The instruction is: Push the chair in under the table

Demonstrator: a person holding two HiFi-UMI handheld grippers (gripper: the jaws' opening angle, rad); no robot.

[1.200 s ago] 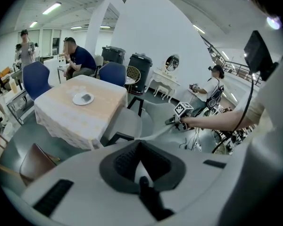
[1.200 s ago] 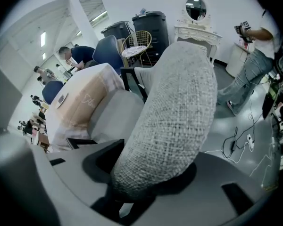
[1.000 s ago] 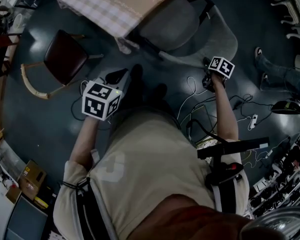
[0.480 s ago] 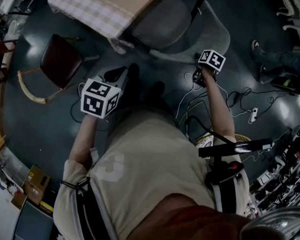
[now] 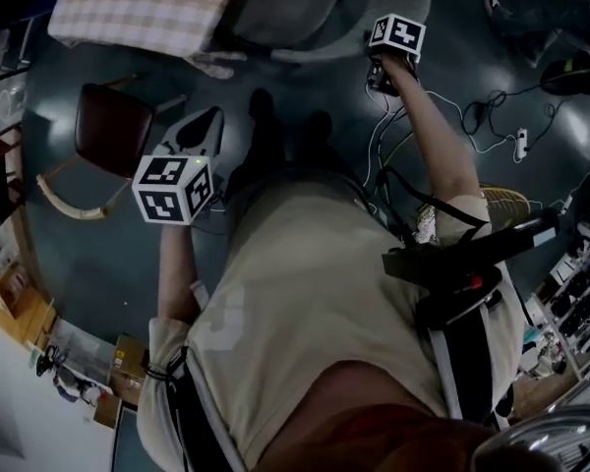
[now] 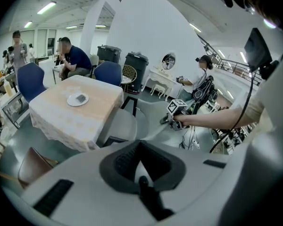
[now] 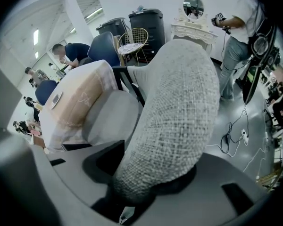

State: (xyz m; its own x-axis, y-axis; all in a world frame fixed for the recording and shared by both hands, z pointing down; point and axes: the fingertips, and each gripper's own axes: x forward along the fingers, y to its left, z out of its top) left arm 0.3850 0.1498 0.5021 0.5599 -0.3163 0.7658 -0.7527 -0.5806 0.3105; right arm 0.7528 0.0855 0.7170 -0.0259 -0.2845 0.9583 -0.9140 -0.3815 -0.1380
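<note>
Judging from the seat, the task seems about half done. The grey chair (image 7: 174, 112) has the front of its seat under the hanging cloth of the desk (image 7: 78, 95), but the rest of the seat and the woven backrest stand out over the floor. The right tongs (image 7: 151, 173) are wide and clamped on the backrest top. The left tongs (image 6: 142, 180) are closed on nothing, apart from the chair. More pushing looks necessary.
</note>
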